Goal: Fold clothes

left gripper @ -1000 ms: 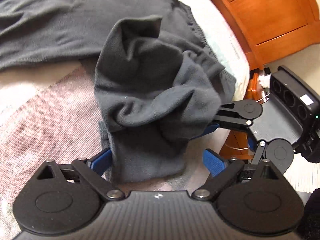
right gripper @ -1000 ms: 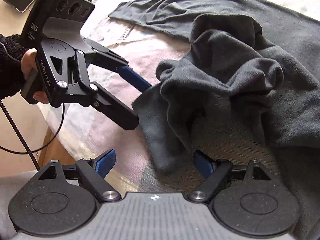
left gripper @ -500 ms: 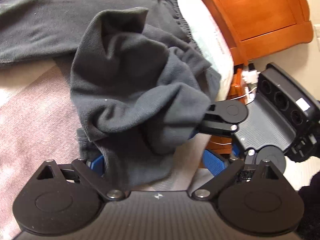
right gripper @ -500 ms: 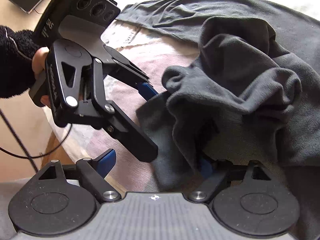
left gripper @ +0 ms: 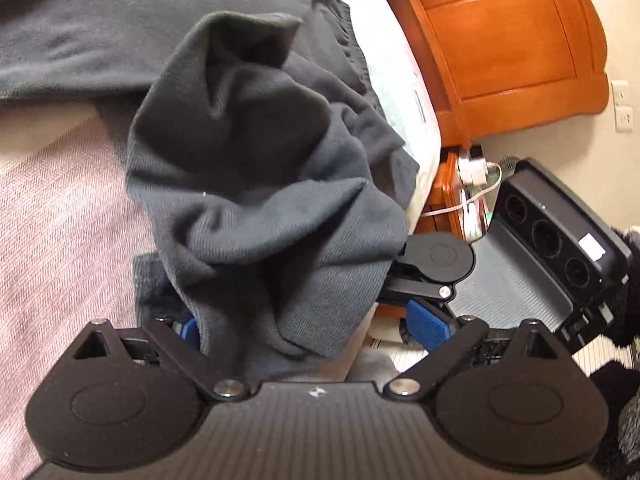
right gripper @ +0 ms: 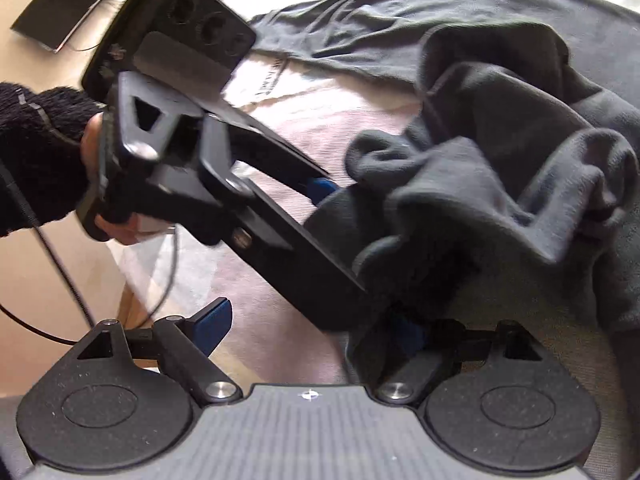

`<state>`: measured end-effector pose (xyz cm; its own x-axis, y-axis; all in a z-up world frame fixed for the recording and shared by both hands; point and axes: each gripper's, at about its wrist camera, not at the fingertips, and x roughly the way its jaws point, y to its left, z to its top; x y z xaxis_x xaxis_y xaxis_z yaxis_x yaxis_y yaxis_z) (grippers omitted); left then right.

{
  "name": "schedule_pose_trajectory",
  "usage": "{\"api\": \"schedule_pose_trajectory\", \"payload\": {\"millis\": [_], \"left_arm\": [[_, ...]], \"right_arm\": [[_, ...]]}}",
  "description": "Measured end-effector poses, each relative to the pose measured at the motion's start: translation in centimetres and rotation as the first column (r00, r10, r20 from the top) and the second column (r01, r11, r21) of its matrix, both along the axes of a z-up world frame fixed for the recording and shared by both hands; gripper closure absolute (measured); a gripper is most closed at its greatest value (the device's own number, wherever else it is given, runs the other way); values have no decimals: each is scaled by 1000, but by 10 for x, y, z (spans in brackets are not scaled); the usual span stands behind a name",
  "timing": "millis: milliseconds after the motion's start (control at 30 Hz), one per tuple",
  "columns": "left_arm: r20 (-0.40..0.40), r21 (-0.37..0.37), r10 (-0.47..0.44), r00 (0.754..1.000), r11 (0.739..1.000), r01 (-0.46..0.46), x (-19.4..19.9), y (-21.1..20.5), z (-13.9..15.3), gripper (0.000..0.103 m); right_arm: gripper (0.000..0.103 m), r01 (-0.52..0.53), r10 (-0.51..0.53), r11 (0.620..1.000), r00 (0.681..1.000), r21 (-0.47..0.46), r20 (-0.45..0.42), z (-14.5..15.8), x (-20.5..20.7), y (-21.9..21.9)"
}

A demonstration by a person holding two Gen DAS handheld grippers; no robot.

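A dark grey fleece garment (left gripper: 256, 184) lies on the bed, its near part bunched into thick folds. My left gripper (left gripper: 308, 328) is open, and the bunched hem hangs between its blue pads, against the left one. My right gripper (right gripper: 310, 328) is open as well, with a fold of the garment (right gripper: 480, 184) draped over its right pad (right gripper: 408, 332). In the right wrist view the left gripper (right gripper: 332, 248) reaches in from the left, a hand (right gripper: 92, 152) in a black sleeve holding it, its fingers spread around the cloth edge.
The bed has a pinkish ribbed cover (left gripper: 60, 220) and a pale sheet edge (left gripper: 408, 92). An orange wooden headboard (left gripper: 512, 40) and a nightstand with a white charger (left gripper: 472, 168) stand beyond the bed's corner. A dark flat object (right gripper: 68, 4) lies on the floor.
Both grippers have closed in on the bunched hem. The cloth now sits deeper between the left gripper's pads and covers the right gripper's right pad. Both stay open.
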<state>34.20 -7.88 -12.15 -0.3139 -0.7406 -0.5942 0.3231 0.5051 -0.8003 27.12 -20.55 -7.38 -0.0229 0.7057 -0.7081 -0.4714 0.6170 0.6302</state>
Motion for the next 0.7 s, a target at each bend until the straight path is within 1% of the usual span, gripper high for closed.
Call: {"api": "schedule_pose_trajectory", "payload": {"millis": [100, 200, 267, 333, 467, 633, 700], "left_arm": [[-43, -26, 7, 999, 1000, -8, -3, 15, 9, 7], [-73, -22, 21, 997, 1000, -22, -4, 38, 19, 7], [-110, -15, 46, 993, 999, -48, -1, 54, 21, 7], [-131, -12, 86, 988, 996, -88, 1, 68, 23, 7], [-128, -13, 113, 985, 993, -115, 5, 88, 30, 7], [-136, -3, 129, 982, 991, -130, 3, 107, 37, 7], [-157, -3, 152, 976, 988, -155, 1, 126, 39, 7]], "right_arm": [[15, -36, 36, 999, 999, 14, 1, 7, -5, 4], [15, -55, 55, 997, 998, 45, 6, 15, -7, 15], [15, -68, 68, 995, 998, 69, 11, 20, -8, 25], [15, -89, 87, 991, 996, 96, 20, 24, -8, 39], [15, -136, 132, 982, 990, 129, 40, 31, -9, 70], [15, -160, 157, 975, 987, 155, 33, 36, -14, 103], [14, -167, 164, 972, 986, 167, 27, 37, -16, 116]]}}
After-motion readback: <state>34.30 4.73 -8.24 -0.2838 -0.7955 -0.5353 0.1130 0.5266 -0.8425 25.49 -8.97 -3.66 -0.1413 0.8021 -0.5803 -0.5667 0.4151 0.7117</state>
